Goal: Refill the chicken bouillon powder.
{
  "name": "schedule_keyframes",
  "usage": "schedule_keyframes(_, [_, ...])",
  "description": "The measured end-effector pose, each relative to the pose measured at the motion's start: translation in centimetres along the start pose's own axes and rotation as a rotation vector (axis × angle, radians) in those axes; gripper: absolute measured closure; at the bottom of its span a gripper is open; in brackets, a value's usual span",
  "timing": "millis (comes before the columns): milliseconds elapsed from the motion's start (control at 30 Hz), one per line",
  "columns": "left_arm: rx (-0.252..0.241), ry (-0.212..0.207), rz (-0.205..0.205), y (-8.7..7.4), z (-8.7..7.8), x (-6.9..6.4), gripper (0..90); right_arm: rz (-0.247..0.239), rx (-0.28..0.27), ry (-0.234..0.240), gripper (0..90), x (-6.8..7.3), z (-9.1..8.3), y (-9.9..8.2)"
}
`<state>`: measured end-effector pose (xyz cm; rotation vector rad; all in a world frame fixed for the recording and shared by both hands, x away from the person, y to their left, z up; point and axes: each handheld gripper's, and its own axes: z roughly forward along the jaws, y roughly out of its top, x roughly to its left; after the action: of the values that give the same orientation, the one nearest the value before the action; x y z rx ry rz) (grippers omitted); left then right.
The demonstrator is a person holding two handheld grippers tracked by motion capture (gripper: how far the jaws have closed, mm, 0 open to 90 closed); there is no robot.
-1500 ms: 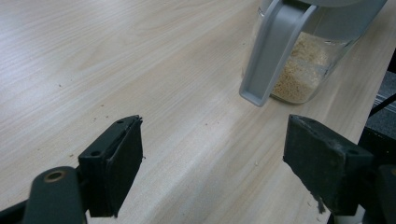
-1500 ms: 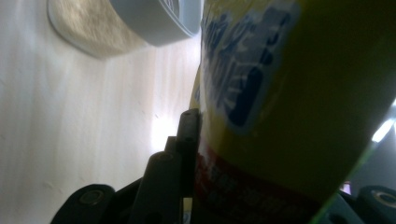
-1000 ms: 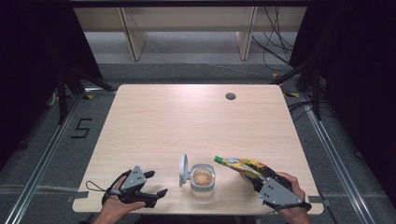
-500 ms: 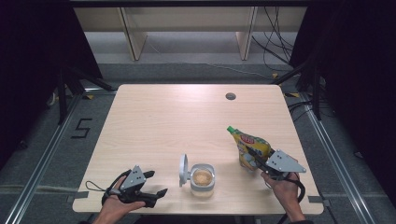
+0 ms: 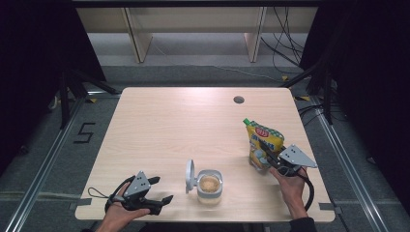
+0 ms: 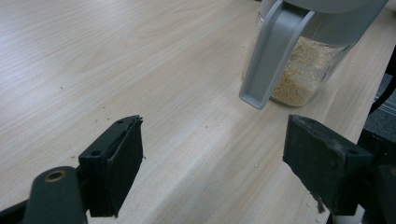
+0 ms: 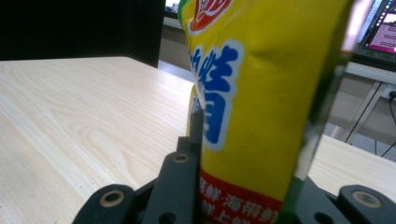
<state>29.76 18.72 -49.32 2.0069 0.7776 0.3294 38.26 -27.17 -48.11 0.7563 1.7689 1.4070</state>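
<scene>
The step in hand looks like standing the yellow foil stand-up pouch with blue and red lettering (image 5: 262, 146) upright on the pale wooden table (image 5: 169, 121), right of centre in the high view's lower half. To do it well, I judge the base should settle flat on the wood before the grip loosens; the soft foil could buckle or topple if let go while tilted, so a slow, level release seems best. The right gripper (image 5: 267, 158) clamps the pouch low on its body, jaws drawn narrow around it; in the right gripper view the foil (image 7: 261, 93) bulges between the black jaws. The pouch stands nearly upright, leaning slightly, its green top uppermost, its surface creased and glossy. Left of it, apart, sits a clear glass jar holding tan granules (image 5: 210, 185), its grey flip lid (image 5: 190, 176) raised. The left gripper (image 5: 159, 191) rests at the lower left with its jaws wide and nothing between them.
</scene>
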Motion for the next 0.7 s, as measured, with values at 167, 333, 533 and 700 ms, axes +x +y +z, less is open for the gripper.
schedule_keyframes(167, [-0.007,-0.002,-0.007,0.0,0.0,-0.2,19.3,0.105,0.001,-0.005,82.2,0.1,0.4,-0.3])
schedule_keyframes(333, [-0.005,-0.001,0.01,0.1,-0.2,0.0,19.3,0.08,0.002,-0.003,81.9,0.2,0.0,-0.6])
schedule_keyframes(533, [-0.007,-0.002,0.01,0.0,-0.1,0.0,19.3,0.007,0.026,-0.033,80.8,0.6,-0.8,-0.3])
schedule_keyframes(700, [-0.011,-0.003,-0.005,0.0,-0.1,-0.1,19.4,0.026,0.041,-0.035,80.0,0.4,-1.5,-0.6])
